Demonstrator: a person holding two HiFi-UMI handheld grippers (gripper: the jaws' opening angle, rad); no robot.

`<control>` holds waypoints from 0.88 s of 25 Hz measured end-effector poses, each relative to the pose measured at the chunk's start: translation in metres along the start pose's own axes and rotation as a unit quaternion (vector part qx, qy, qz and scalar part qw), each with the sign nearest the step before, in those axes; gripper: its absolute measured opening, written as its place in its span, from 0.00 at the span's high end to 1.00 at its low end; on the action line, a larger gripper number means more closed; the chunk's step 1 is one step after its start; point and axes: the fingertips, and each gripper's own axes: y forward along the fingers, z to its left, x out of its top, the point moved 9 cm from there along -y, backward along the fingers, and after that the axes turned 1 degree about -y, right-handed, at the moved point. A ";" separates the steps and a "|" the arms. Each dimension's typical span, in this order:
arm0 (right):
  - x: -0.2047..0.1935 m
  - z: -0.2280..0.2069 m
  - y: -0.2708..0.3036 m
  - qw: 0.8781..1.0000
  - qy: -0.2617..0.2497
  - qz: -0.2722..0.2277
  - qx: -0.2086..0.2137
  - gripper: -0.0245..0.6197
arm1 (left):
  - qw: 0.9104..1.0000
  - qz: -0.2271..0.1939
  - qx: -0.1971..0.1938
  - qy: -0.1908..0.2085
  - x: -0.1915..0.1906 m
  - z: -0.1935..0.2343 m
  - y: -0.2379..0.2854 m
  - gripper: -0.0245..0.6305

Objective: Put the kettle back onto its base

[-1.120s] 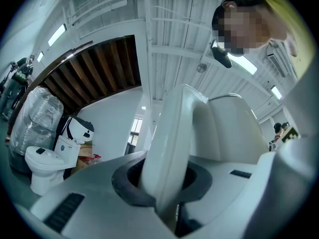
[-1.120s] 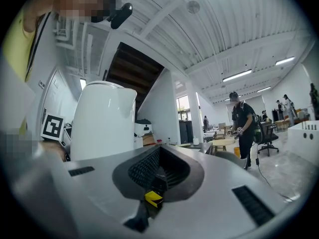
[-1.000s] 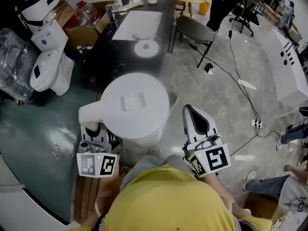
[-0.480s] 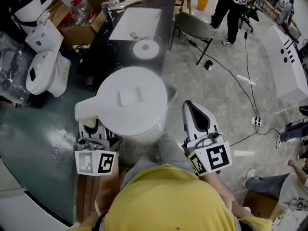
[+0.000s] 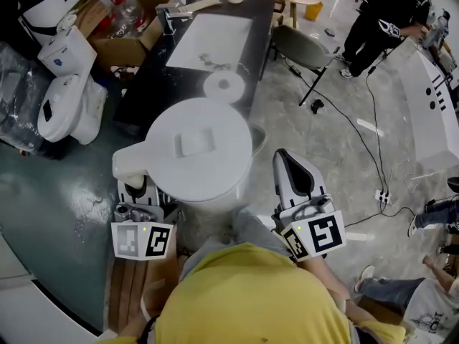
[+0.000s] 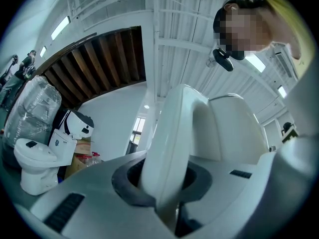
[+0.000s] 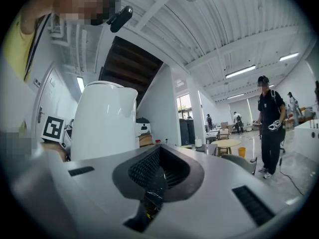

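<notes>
I carry the white electric kettle in the air, short of the dark tabletop where its round white base lies, well apart from the kettle and ahead of it. My left claw is clamped on the kettle handle, which fills the gap between its jaws in the left gripper view. My right claw rides just beside the body with its jaws drawn together on nothing. The kettle looks like smooth, stiff plastic with its lid shut, so I judge it hard and slippery anywhere but the handle. Whether water is inside I cannot tell, and that decides its weight. Because the body hangs to one side of my grip, I expect it to want to tip and swing around the jaws. The handle is the right place to hold it, gripped firmly and kept upright. The base looks thin and light, so I judge it could skate across the tabletop if the kettle lands off centre.
</notes>
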 end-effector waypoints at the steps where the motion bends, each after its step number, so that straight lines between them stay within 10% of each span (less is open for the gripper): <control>1: 0.000 -0.004 0.008 1.000 -0.001 0.000 0.002 0.94 | 1.000 -0.001 0.000 0.000 -0.002 0.002 0.007 0.87; 22: 0.007 -0.098 0.119 0.999 0.006 0.011 0.042 0.94 | 0.999 -0.012 0.029 -0.002 -0.020 0.010 0.125 0.87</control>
